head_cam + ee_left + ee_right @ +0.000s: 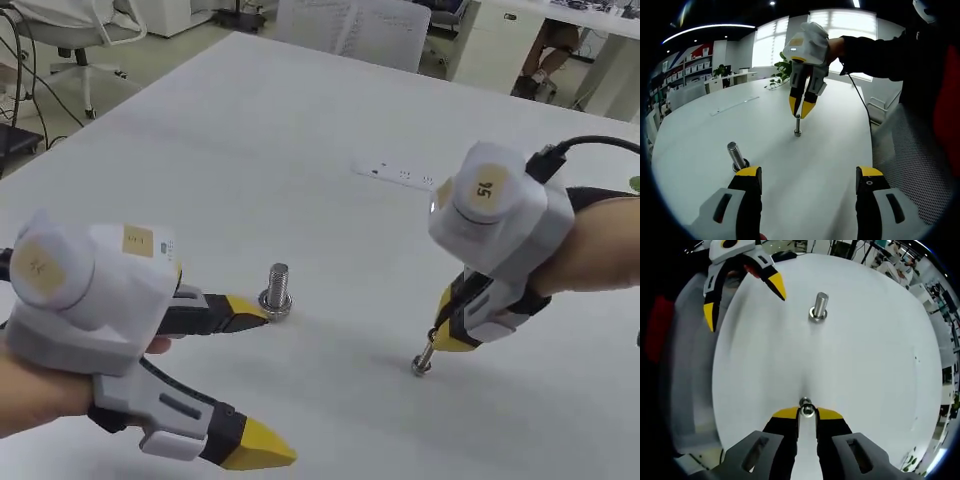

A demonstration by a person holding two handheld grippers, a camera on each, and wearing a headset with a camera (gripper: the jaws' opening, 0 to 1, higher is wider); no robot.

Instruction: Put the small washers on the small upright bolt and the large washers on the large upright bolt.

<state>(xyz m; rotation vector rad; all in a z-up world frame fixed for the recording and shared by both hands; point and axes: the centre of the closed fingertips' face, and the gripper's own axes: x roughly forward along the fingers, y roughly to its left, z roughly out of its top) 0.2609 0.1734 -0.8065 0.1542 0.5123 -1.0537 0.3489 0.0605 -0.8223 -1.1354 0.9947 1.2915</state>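
The large upright bolt (276, 290) stands mid-table with washers around its base, and it also rises in the left gripper view (737, 156) and the right gripper view (818, 306). My left gripper (258, 380) is open, with its upper tip just left of that bolt; its own jaws (809, 175) hold nothing. The small upright bolt (424, 360) stands to the right. My right gripper (447, 338) points down onto its top, jaws nearly together on a small washer (807, 410) at the bolt's tip. From the left gripper view, the right gripper (801, 106) hangs over the small bolt (798, 125).
The white table (250, 150) is bare around both bolts. A white power strip (395, 175) lies further back. Office chairs and desks stand beyond the far edge. The open left gripper (742, 295) is at the upper left of the right gripper view.
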